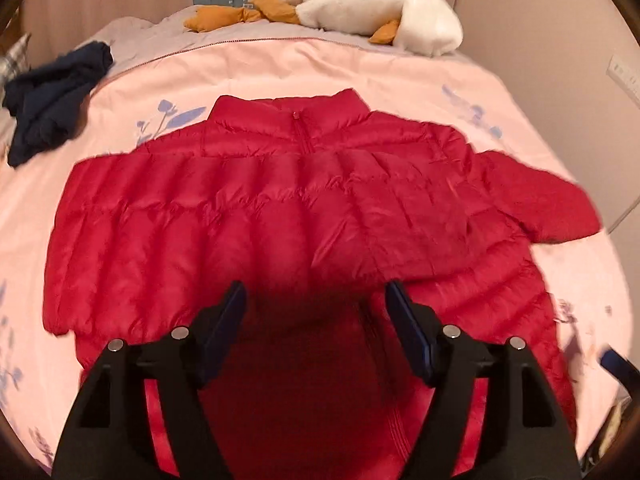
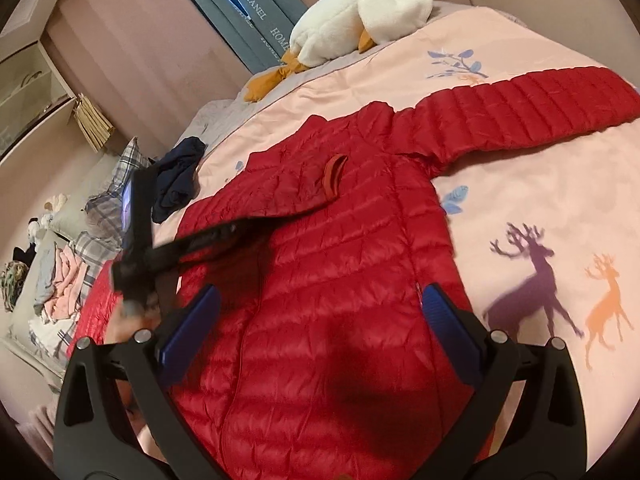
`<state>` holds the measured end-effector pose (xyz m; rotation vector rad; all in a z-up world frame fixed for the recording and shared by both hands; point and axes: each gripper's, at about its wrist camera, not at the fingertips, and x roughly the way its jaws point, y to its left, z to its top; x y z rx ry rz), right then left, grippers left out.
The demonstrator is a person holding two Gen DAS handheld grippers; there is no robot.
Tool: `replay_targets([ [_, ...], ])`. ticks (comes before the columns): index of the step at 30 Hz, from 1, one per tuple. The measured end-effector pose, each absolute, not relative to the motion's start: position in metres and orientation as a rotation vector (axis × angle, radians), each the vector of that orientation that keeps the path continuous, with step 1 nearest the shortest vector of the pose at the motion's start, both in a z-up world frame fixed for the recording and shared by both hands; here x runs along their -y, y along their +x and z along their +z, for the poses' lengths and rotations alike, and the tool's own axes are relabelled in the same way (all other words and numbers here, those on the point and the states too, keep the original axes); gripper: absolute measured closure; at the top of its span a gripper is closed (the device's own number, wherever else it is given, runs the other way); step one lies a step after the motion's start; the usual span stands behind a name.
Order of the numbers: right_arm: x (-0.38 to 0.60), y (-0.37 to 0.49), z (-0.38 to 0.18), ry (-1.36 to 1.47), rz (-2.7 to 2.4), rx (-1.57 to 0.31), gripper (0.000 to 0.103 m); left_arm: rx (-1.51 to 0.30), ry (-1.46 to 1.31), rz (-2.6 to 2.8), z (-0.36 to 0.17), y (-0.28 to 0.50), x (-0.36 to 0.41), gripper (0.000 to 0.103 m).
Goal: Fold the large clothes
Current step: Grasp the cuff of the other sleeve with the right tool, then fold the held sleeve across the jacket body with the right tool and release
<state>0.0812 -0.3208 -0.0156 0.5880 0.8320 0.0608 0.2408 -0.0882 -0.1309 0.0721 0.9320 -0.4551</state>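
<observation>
The red down jacket (image 1: 304, 216) lies spread on the bed (image 1: 360, 68), 1 sleeve folded across its chest. Left gripper (image 1: 316, 300) and right gripper (image 2: 318, 300) hover over it, jaws wide apart, holding nothing.

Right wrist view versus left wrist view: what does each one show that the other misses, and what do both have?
Only the right wrist view shows the deer prints on the bedspread, the clothes pile beside the bed, the left gripper crossing the frame, and one sleeve stretched out flat. Only the left wrist view shows the wall socket. Both show the red down jacket on the pink bedspread, the plush goose, the navy garment, and open jaws over the jacket.
</observation>
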Motion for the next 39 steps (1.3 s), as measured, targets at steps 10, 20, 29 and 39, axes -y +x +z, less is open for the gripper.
replay_targets([
  [10, 0.318, 0.197, -0.035, 0.577, 0.086, -0.904, 0.002, -0.869, -0.335, -0.433, -0.108, 0.227, -0.074, 0.013],
  [20, 0.278, 0.277, -0.076, 0.272, -0.05, -1.033, 0.079, -0.868, -0.487, -0.406, -0.119, 0.275, -0.111, 0.013],
  [29, 0.304, 0.268, -0.075, 0.201, -0.096, -1.086, 0.085, -0.976, -0.335, -0.361, -0.146, 0.306, -0.069, 0.024],
  [39, 0.281, 0.25, -0.043, 0.16, 0.0, -0.938, 0.054, -0.897, -0.145, -0.373, -0.133, 0.287, -0.038, 0.024],
])
